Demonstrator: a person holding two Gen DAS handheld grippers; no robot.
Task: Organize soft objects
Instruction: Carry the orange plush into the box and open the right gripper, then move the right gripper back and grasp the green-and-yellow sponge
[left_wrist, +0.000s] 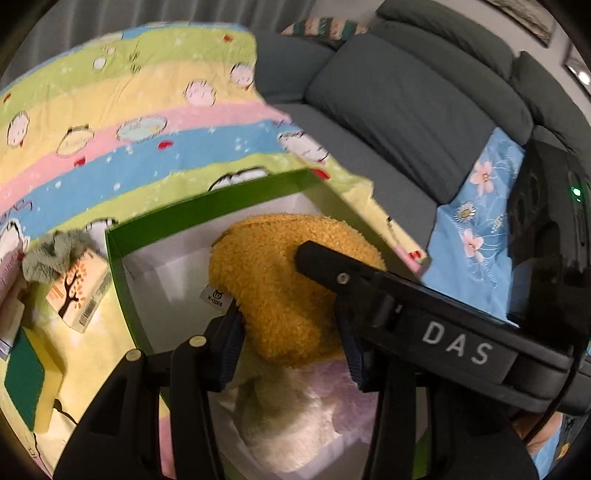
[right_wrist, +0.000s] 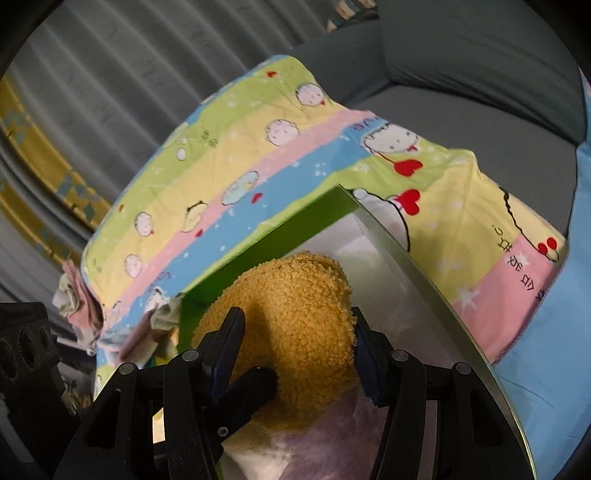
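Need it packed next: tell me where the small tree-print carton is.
In the left wrist view, the tree-print carton lies on the striped sheet left of the green box, beside a grey fluffy scrunchie.

Fuzzy mustard-yellow plush (left_wrist: 295, 280) sits inside the green-walled box (left_wrist: 122, 266), atop pale plush (left_wrist: 295, 410).

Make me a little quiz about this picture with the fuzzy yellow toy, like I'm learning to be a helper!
1. True or false: the green box is white inside.
2. What do the left tongs and the right tongs both grip? A) tree carton B) yellow plush toy C) sofa cushion
3. What lies right under the yellow plush toy?

Key: 1 true; 2 B; 3 white and lilac plush toy.
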